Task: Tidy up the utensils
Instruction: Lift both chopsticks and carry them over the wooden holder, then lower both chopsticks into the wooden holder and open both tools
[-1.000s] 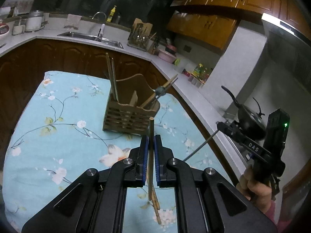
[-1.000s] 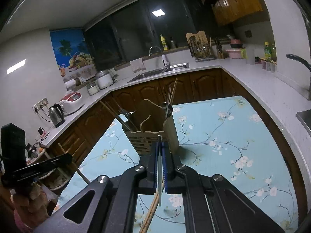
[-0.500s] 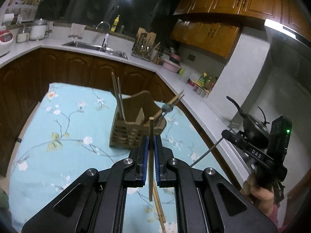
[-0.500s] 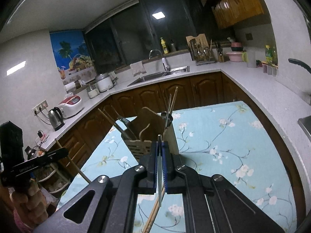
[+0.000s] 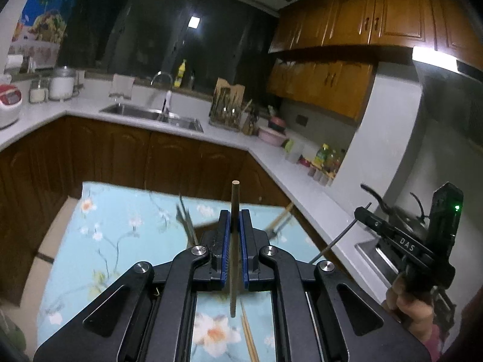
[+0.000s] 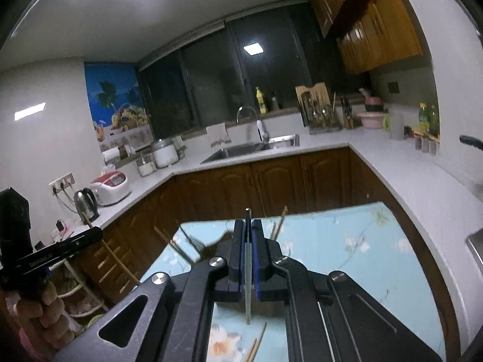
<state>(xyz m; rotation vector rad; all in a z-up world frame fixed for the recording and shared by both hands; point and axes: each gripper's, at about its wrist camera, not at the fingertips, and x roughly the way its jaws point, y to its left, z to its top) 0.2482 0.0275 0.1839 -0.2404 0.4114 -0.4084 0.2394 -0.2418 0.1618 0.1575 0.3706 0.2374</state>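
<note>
A: Wooden chopstick (image 5: 235,235), that's what the left gripper (image 5: 235,226) has, its blue-padded fingers (image 5: 224,241) pinched tight on it, and the stick stands nearly upright between them, blunt end poking above the tips.

B: And the right gripper (image 6: 248,241) matches it: fingers (image 6: 240,250) pressed together on a thin metal chopstick (image 6: 248,271), silvery, also close to vertical. Seen from the left camera, that same metal chopstick (image 5: 338,238) slants down from the right gripper (image 5: 366,212), with the person's right hand (image 5: 413,304) wrapped around the handle.

A: Both are held up above the table (image 5: 120,241) with its pale blue floral cloth. Down under the left gripper, another pair of wooden chopsticks (image 5: 249,341) lies flat on the cloth.

B: The wooden utensil holder (image 6: 220,239) is mostly hidden behind the gripper bodies (blurred in both views, frankly). I can make out a dark curved top edge and chopsticks sticking out of it (image 6: 279,223), leaning to the right.

A: From the left camera, utensil handles fan out on either side of the fingers, a bundle (image 5: 187,220) leaning left, another (image 5: 282,217) leaning right. Which compartment each sits in, I cannot tell.

B: From the right camera, the left hand (image 6: 39,316) grips its handle at the far left edge, wooden chopstick (image 6: 111,253) angling down below it.
</note>
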